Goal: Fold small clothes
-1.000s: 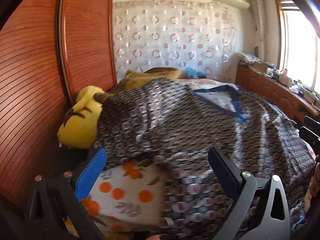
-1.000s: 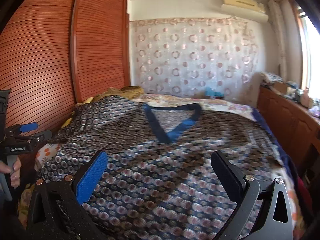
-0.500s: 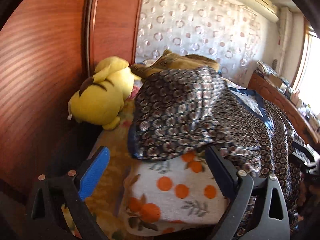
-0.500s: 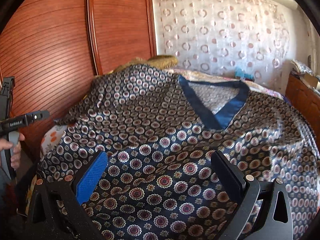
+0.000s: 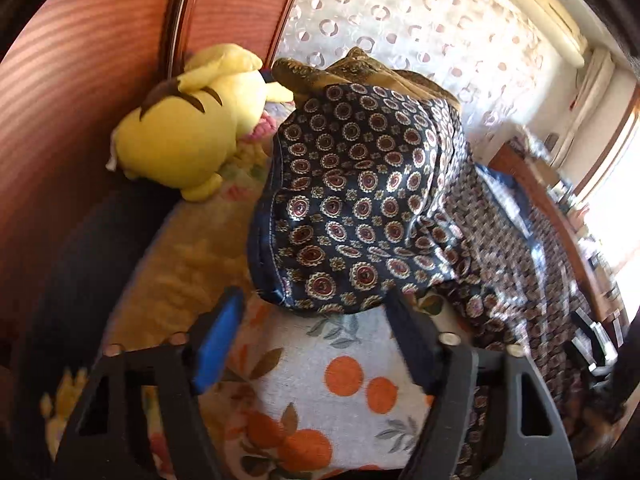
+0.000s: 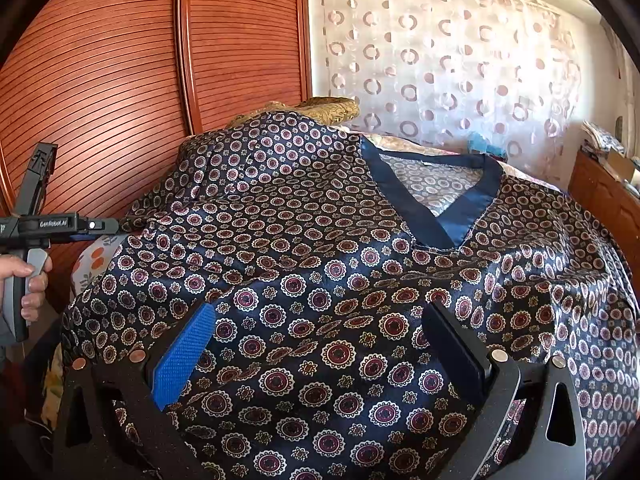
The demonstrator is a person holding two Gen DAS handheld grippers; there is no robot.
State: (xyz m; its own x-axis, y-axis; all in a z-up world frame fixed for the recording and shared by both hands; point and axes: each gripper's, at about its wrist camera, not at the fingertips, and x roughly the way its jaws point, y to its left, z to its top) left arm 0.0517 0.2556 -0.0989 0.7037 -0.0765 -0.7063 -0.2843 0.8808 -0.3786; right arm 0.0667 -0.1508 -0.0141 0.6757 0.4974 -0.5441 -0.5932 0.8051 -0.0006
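A dark blue satin top [image 6: 320, 280] with circular medallions and a plain blue V-neck band [image 6: 436, 216] lies spread face up on the bed. Its left sleeve [image 5: 352, 208] rests over a pillow. My left gripper [image 5: 312, 320] is open and empty, just below the sleeve's hem; it also shows at the left in the right wrist view [image 6: 60, 226], held by a hand. My right gripper [image 6: 320, 328] is open and empty, low over the shirt's lower front.
A white pillow with orange dots [image 5: 340, 392] lies under the sleeve. A yellow plush toy [image 5: 188, 128] sits against the wooden slatted wardrobe [image 6: 120, 80]. A gold cushion [image 6: 328, 108] lies at the bed's head, a curtain [image 6: 440, 72] behind, a wooden counter [image 6: 600, 196] on the right.
My left gripper has swung left and closer to the sleeve over the pillow; the plush toy has come into fuller view. My right gripper has moved in lower over the shirt front.
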